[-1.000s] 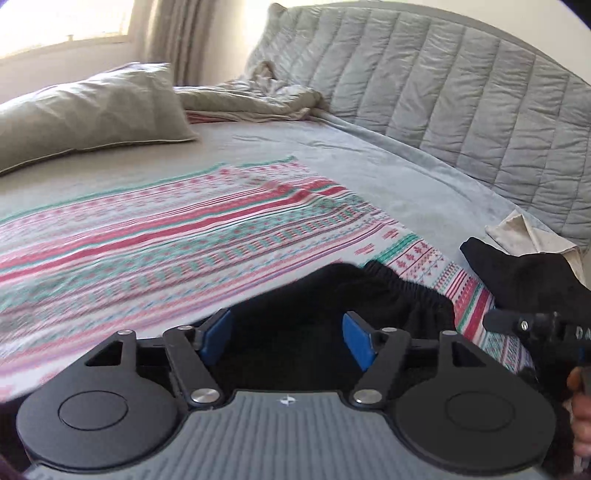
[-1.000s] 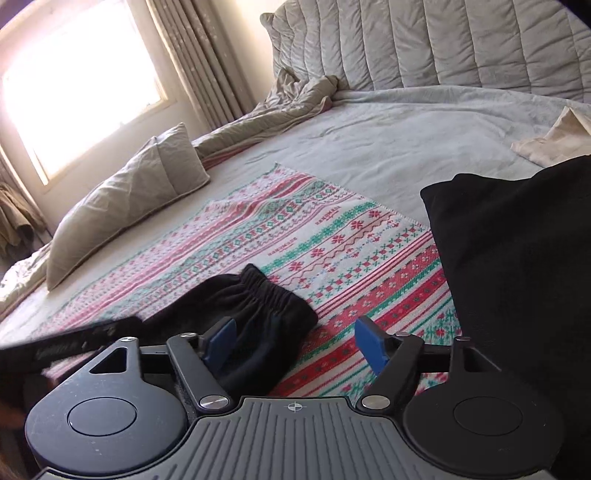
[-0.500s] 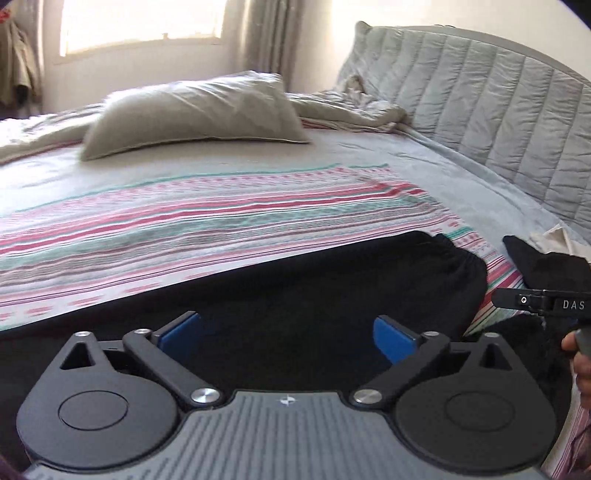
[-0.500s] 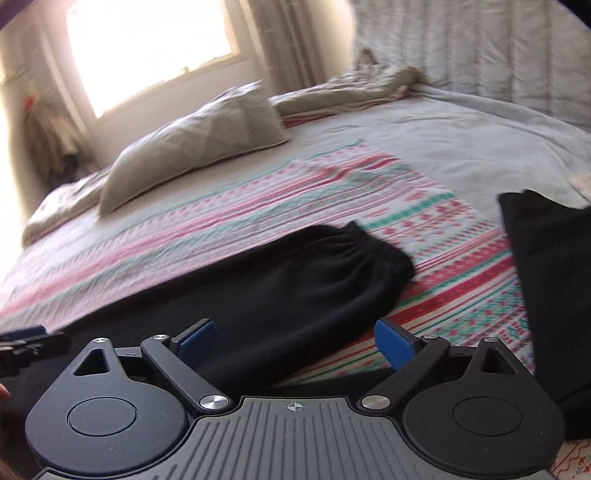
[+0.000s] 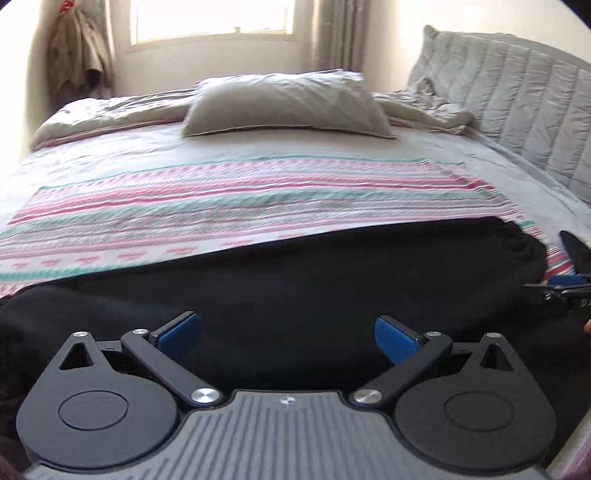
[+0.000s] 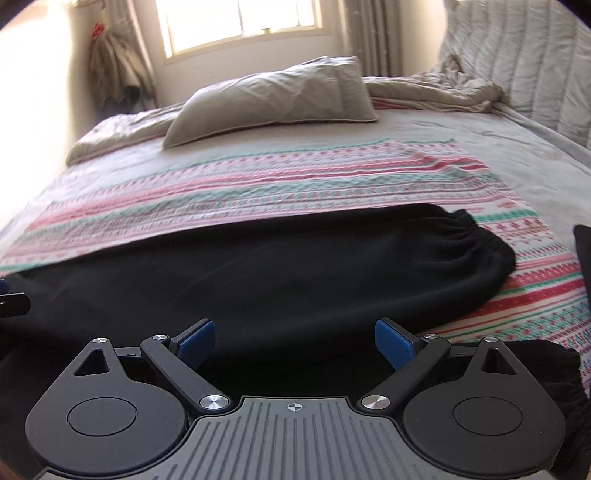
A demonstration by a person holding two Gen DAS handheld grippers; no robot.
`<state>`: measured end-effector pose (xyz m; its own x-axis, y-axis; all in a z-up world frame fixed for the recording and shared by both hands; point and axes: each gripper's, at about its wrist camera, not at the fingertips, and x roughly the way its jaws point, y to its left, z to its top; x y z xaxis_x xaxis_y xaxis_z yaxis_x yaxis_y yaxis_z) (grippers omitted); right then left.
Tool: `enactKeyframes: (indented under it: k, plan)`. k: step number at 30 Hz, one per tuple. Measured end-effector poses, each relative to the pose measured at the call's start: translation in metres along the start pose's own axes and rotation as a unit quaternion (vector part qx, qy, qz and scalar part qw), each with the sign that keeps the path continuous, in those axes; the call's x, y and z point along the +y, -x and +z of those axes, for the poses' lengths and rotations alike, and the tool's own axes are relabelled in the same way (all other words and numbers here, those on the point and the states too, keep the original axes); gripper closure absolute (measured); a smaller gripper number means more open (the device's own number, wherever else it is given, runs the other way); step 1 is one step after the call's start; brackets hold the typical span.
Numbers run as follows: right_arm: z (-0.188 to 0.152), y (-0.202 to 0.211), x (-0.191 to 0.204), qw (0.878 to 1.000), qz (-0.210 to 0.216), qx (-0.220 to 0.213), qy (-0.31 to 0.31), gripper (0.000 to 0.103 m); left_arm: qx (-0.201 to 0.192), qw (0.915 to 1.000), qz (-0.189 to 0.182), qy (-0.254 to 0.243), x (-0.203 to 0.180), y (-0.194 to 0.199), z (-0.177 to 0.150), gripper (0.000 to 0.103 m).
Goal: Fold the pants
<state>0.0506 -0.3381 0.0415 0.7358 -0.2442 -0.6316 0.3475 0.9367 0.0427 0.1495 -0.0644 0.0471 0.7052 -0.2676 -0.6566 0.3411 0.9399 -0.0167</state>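
Observation:
Black pants [image 5: 295, 280] lie spread flat across a red, green and white patterned blanket [image 5: 240, 199] on the bed. In the right wrist view the pants [image 6: 277, 273] end at the right in a gathered elastic band [image 6: 476, 240]. My left gripper [image 5: 287, 332] is open and empty, low over the near part of the pants. My right gripper [image 6: 294, 338] is open and empty, low over the near part of the pants towards the elastic end. The right gripper also shows at the right edge of the left wrist view [image 5: 569, 291].
A grey pillow [image 5: 288, 103] lies across the far side of the bed. A crumpled grey duvet [image 5: 424, 107] lies by the quilted headboard [image 5: 517, 103] on the right. Another black garment [image 6: 585, 258] sits at the right edge. A window [image 6: 243, 18] is behind the bed.
Both grippers have swung left and opened wider. The pants have gone from a small bunch near the elastic band to lying stretched out across the blanket.

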Motion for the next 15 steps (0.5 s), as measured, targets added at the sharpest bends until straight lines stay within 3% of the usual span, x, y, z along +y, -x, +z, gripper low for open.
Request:
enactKeyframes:
  k: [8, 15]
  plan:
    - [-0.001, -0.017, 0.048, 0.999, 0.027, 0.001, 0.034, 0.008, -0.011, 0.9988, 0.020, 0.043, 0.055, -0.003, -0.034, 0.000]
    - [-0.001, -0.032, 0.086, 0.993, 0.037, -0.042, 0.101, 0.008, -0.033, 0.9971, 0.067, 0.016, 0.076, -0.017, -0.039, 0.000]
